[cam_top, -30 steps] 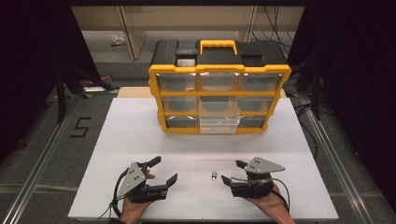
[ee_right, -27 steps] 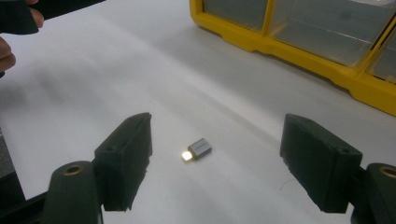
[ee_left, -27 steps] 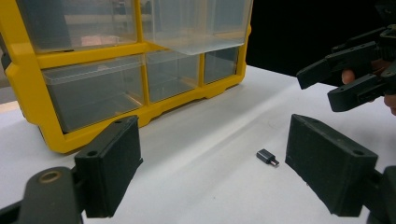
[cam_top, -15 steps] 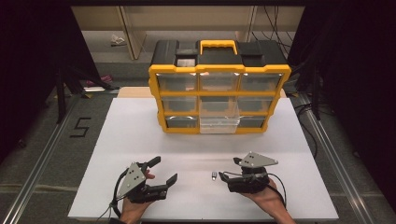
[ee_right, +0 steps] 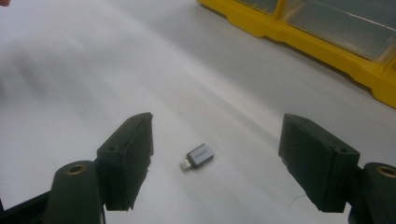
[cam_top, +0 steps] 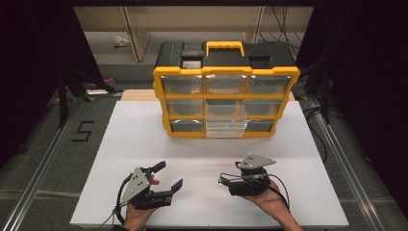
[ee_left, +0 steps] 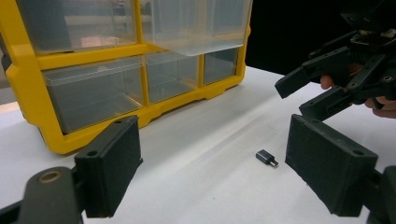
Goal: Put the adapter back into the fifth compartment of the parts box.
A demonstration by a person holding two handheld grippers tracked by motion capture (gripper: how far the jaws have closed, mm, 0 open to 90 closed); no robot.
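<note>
Since the earlier frame, the right gripper [cam_top: 225, 179] has swung toward the centre of the white bench [cam_top: 144, 139] and tipped down, so its jaws now reach the small grey metal adapter plug [ee_right: 198, 157]. That plug lies flat on the bench in the lower middle of the high view, touching nothing. In the right gripper view it sits in the lower centre of the frame, between the two black jaws, which stand wide apart with clear bench on either side of it. The left gripper [cam_top: 168, 177], at the lower left of the high view, has hardly shifted; its jaws are likewise released and spread, holding nothing.

In the left gripper view the plug appears at the lower right of centre, near the right-hand jaw, and the right gripper hangs at the upper right of the frame, just beyond and above the plug, with a fingertip [ee_left: 326, 82] showing behind its jaws.

A yellow plastic organiser cabinet with clear drawers [cam_top: 226, 103] stands upright at the far middle of the bench, well apart from both grippers. Its black top carries a yellow handle [cam_top: 225, 47]. One clear drawer [cam_top: 226, 126] in the bottom row, centre column, is pulled part-way out toward the person.
</note>
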